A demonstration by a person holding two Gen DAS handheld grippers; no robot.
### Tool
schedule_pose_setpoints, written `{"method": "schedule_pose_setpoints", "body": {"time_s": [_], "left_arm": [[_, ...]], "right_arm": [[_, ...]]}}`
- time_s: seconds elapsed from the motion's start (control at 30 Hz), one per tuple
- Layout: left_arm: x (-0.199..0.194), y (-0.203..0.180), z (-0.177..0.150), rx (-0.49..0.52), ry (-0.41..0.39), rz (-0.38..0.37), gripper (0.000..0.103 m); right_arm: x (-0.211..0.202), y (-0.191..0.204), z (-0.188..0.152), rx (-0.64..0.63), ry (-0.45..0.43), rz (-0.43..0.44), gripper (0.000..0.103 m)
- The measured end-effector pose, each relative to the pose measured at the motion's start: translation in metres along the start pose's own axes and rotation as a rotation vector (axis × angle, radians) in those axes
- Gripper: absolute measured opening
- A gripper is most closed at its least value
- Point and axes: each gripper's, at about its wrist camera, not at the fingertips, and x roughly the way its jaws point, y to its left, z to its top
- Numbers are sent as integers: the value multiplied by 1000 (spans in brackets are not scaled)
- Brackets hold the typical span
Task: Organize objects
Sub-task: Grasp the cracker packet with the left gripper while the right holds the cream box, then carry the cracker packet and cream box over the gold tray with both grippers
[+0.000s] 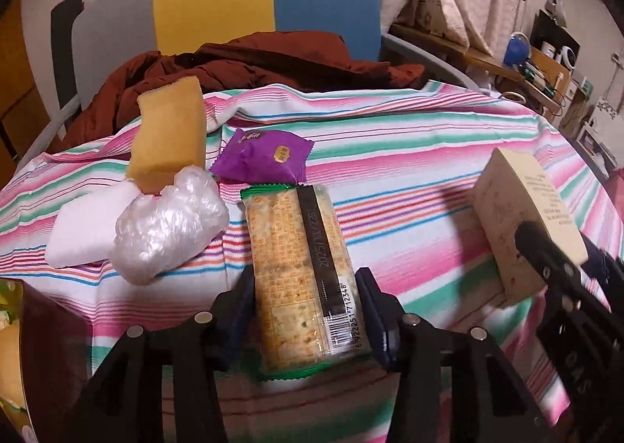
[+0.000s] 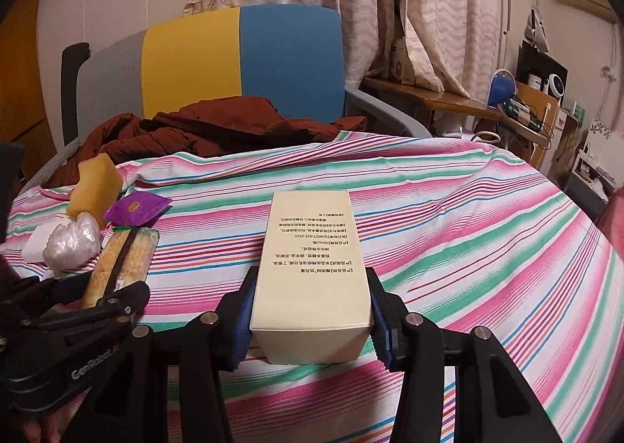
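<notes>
My left gripper point(image 1: 304, 322) has its pads closed against the sides of the cracker packet point(image 1: 300, 271), which lies on the striped cloth point(image 1: 409, 154) near me, just right of the crumpled plastic bag point(image 1: 167, 224). My right gripper point(image 2: 310, 320) clamps the cream box point(image 2: 312, 263), further right.

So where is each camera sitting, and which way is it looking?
Left wrist view: sits on the left claw, looking forward and down along its fingers at the cracker packet between them on the striped cloth; the right claw shows at its right edge.
Right wrist view: sits on the right claw, looking along its fingers, which are shut on the cream box; the left claw shows at its left edge.
Both share: the yellow sponge, purple packet, plastic bag and yellow-blue chair.
</notes>
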Motion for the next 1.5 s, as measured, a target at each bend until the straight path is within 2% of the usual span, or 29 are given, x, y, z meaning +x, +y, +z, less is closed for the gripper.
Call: {"method": "schedule_pose_setpoints", "body": {"time_s": [0.2,0.47,0.57,0.77,1.1,1.3,1.5], "left_arm": [[-18,-2,-20,32,-19,-13,51],[-39,0,-44,44,-20,-55,51],[-50,4,-49,33,-23,-81,50],[-88,11,-61,43,-83,-159,50],[-149,29,-80,27,-146,-268,50],[-179,58,-96,7,-161,-284,50],[-202,107,-107,-68,-179,-249,50]], "right_arm": [[-14,-4,-5,50,-23,3,50],[-32,6,-16,36,-28,17,50],[-40,9,-21,34,-20,26,50],[-58,13,-27,40,3,55,50],[-108,29,-40,90,12,134,50],[-135,55,-46,111,19,216,50],[-156,96,-42,81,14,314,50]]}}
